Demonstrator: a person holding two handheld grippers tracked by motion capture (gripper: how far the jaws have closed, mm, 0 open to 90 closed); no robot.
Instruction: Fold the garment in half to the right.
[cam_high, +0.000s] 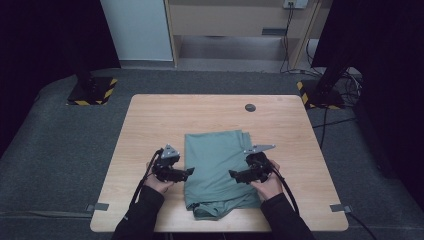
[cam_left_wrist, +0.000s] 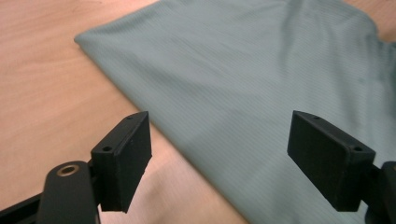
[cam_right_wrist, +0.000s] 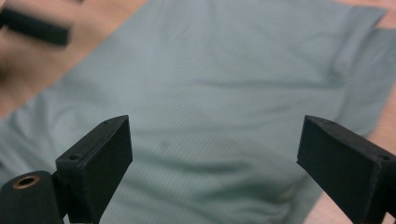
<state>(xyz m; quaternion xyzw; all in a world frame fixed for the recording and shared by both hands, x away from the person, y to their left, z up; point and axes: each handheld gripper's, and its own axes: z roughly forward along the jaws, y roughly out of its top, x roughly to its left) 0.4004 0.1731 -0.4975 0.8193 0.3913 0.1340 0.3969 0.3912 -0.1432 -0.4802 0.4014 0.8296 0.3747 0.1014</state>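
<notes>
A: Main obj = green cloth (cam_high: 218, 170), folded into a rough rectangle, lying flat at the middle of the table's near half, its near end close to the table's near edge. Looks like a garment, a hem or neckline bunched at that near end.

B: Grippers?

A: Left gripper (cam_high: 189, 172) sits at the cloth's left edge, jaws spread wide, nothing between them. In the left gripper view one jaw is over bare wood, the other over fabric, so it straddles the edge. Right gripper (cam_high: 233, 174) is over the cloth's right part, jaws also spread, empty; the right gripper view has fabric under both jaws.

B: Handling?

A: Judgement: light, soft, limp, several layers, will sag and slide on the wood table (cam_high: 150, 125). Best hold prob. a pinch on the side edges through all layers, both sides at once, else layers peel apart.

B: Other stuff?

A: Small dark round disc (cam_high: 250, 107) near the far edge, well apart from the cloth. Two hazard-striped stand bases (cam_high: 92, 91) on the floor beyond the far corners.
</notes>
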